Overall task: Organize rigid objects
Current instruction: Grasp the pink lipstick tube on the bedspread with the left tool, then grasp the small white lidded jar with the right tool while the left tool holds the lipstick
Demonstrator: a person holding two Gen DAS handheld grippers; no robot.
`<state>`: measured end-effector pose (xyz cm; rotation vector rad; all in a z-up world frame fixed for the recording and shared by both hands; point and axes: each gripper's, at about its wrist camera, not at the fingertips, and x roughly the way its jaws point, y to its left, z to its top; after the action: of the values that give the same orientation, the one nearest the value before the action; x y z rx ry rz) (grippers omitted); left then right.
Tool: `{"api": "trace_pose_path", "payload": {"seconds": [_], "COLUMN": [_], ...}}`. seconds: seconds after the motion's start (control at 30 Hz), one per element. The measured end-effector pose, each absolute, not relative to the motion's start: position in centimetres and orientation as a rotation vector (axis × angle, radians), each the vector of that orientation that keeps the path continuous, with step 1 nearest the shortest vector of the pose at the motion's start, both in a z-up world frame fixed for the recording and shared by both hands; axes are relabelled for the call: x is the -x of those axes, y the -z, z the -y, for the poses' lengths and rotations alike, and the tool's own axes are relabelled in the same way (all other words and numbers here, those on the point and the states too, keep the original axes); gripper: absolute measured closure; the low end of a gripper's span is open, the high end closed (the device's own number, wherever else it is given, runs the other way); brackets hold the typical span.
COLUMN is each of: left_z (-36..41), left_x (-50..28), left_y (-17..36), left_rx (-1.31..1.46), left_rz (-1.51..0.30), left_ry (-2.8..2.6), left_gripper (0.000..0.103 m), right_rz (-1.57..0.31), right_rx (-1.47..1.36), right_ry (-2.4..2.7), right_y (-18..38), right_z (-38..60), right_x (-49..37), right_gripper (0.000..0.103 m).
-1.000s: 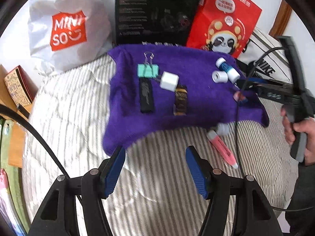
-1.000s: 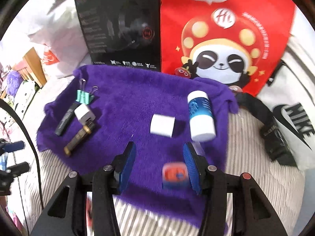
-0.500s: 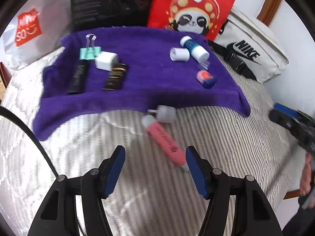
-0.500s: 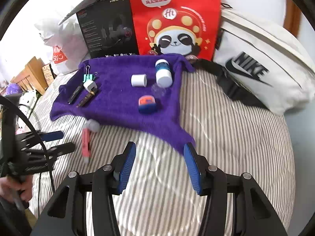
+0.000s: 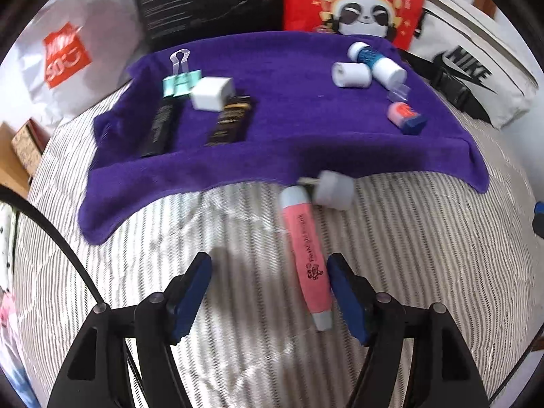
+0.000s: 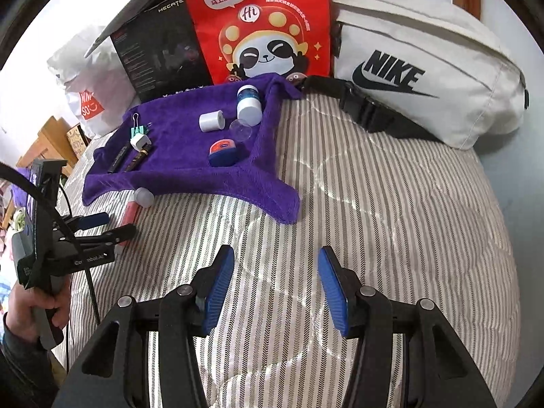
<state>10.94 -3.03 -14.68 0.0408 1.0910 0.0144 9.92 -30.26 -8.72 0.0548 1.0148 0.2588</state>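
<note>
A purple cloth point(image 5: 289, 136) lies on the striped bed and holds a teal binder clip point(image 5: 180, 80), a white charger cube point(image 5: 212, 93), two black sticks point(image 5: 161, 125), a white roll point(image 5: 350, 74), a blue-white bottle point(image 5: 375, 59) and an orange-blue item point(image 5: 406, 115). A pink pen point(image 5: 307, 255) lies on the bed just off the cloth's front edge, beside a white cap point(image 5: 335, 190). My left gripper point(image 5: 272, 292) is open, its right finger next to the pen's near end. My right gripper point(image 6: 275, 285) is open and empty over bare bed; the cloth point(image 6: 190, 170) lies ahead to its left.
A red panda bag point(image 6: 261, 23), a black box point(image 6: 159, 57), a white Miniso bag point(image 5: 68, 54) and a white Nike bag point(image 6: 425, 78) line the back. The left gripper point(image 6: 98, 226) shows at the left of the right wrist view. Wooden furniture point(image 6: 51, 142) stands left.
My left gripper has moved closer to the pink pen, which now lies between its fingers' reach. My right gripper has pulled back from the cloth, having released the orange-blue item there.
</note>
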Motion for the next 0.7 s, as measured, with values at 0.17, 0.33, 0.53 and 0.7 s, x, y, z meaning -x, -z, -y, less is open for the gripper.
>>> {"api": "trace_pose_path", "payload": {"seconds": [0.17,0.33,0.53,0.7], "left_z": [3.2,4.4,4.6,4.0], "left_x": [-11.3,-11.7,-11.7,-11.7], "left_y": [14.6,14.2,14.2,14.5], "left_rx": [-0.043,-0.070,-0.075,-0.049], "left_rz": [-1.063,-1.051,-1.057,-1.048], "left_ry": [0.026,0.096,0.088,0.117], "left_gripper": [0.043,0.086,0.086,0.087], "right_rz": [-1.026,-1.033,-1.051,-1.062], "right_rx": [-0.054,-0.055,-0.047,-0.032], "right_ry": [-0.281,-0.291,-0.308,-0.330], "right_y": [9.3,9.7,10.3,10.5], "right_z": [29.9,29.4,28.5,27.2], "right_x": [-10.1,-10.2,-10.2,-10.4], "right_gripper": [0.052,0.052,0.052,0.052]}}
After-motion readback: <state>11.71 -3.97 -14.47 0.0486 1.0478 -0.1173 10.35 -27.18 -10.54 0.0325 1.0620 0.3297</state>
